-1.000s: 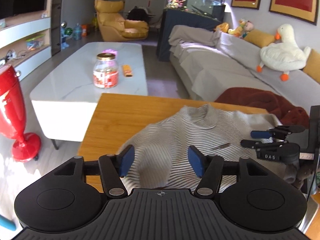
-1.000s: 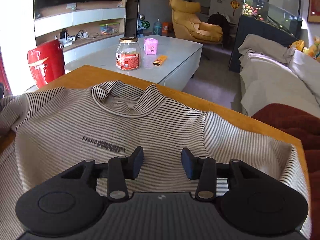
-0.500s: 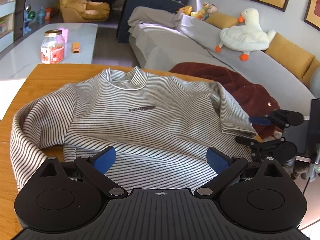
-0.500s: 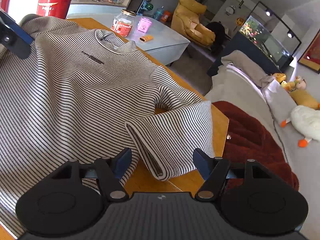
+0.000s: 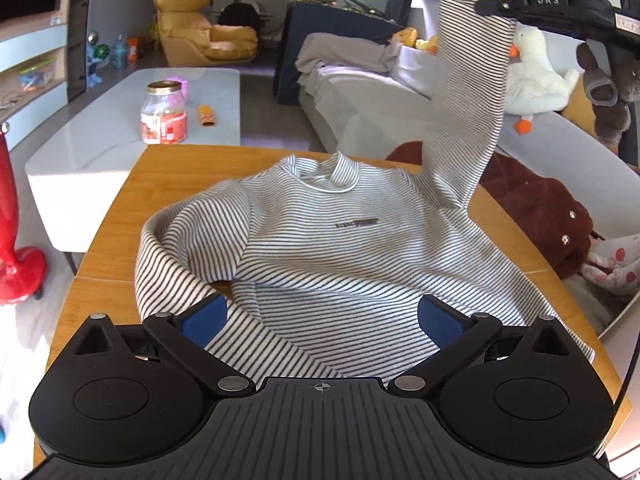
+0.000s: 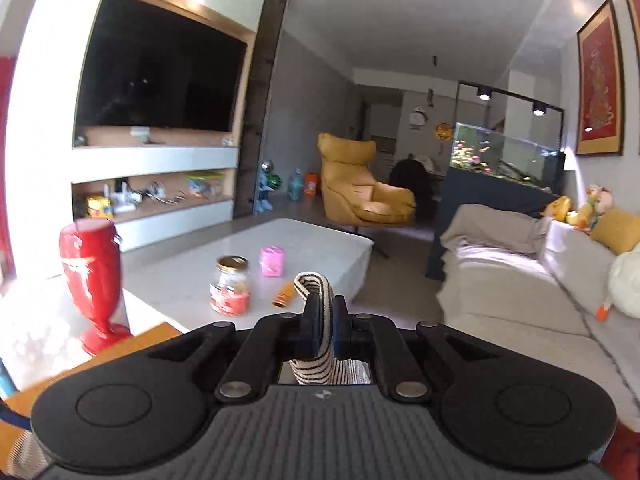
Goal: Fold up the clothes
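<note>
The right gripper (image 6: pixel 322 330) pinches the sweater's (image 5: pixel 340 248) two-o'clock sleeve (image 5: pixel 468 120) aloft, left gripper (image 5: pixel 320 320) spread empty; body lies unfolded.

A jar (image 5: pixel 164 113) stands on the coffee table (image 5: pixel 100 148).

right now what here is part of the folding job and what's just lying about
Part of the job:
- striped shirt on the wooden table
- its sleeve, lifted by the right gripper, jaws shut on it
- left gripper, jaws open over the hem

Just lying about:
- jar
- pink box
- red vase
- stuffed duck
- brown blanket
</note>
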### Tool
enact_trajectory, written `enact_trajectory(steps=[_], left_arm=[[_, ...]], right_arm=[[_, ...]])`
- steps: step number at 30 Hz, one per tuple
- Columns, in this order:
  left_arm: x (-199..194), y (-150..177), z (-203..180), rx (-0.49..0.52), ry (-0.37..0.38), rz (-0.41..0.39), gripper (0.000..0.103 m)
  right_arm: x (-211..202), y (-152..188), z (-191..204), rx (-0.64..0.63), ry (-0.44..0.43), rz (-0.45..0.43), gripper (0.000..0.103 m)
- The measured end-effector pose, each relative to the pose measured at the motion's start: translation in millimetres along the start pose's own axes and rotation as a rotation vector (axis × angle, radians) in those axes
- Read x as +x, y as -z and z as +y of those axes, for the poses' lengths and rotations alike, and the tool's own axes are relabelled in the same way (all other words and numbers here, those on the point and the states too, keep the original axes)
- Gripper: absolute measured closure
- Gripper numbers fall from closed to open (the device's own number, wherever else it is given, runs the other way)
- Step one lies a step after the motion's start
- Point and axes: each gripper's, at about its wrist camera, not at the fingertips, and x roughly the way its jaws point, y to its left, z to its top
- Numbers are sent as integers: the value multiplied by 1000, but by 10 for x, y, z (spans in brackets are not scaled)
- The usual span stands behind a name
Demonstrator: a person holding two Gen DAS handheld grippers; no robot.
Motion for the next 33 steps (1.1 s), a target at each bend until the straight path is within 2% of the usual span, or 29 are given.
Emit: enact_trajectory(steps=[4,10,14,16,20,22,24,28,31,33], left_arm=[[-95,-6,124,-28,-35,-8,0],[-242,-1,325,-78,-82,-24,0],[-297,3,482,-116,-119,-32,0],[-299,-13,565,-143,-134,-33,0],[-282,-36,691,-187,-159,-32,0],[-286,-1,605,-134,-148,-21,0],[-295,47,471,-57,-129,-7,0],[-313,145,203,97,-91,20,0],[-324,228,-8,223,-69,45,0],[-324,321,-184,345,-82,76,3]], right_arm=[[285,-22,393,9,-125,29,97],[639,135,793,20,-157,79,98],[575,218,840,90,-196,94,83],[464,305,863,99,-218,117,72],[232,587,938,122,-292,210,52],[130,783,982,137,-336,269,41],[30,986,1002,134,-352,308,37],[-114,1355,931,120,-251,289,19],[-123,1678,798,135,-132,252,18],[-74,1872,701,187,-69,265,18]])
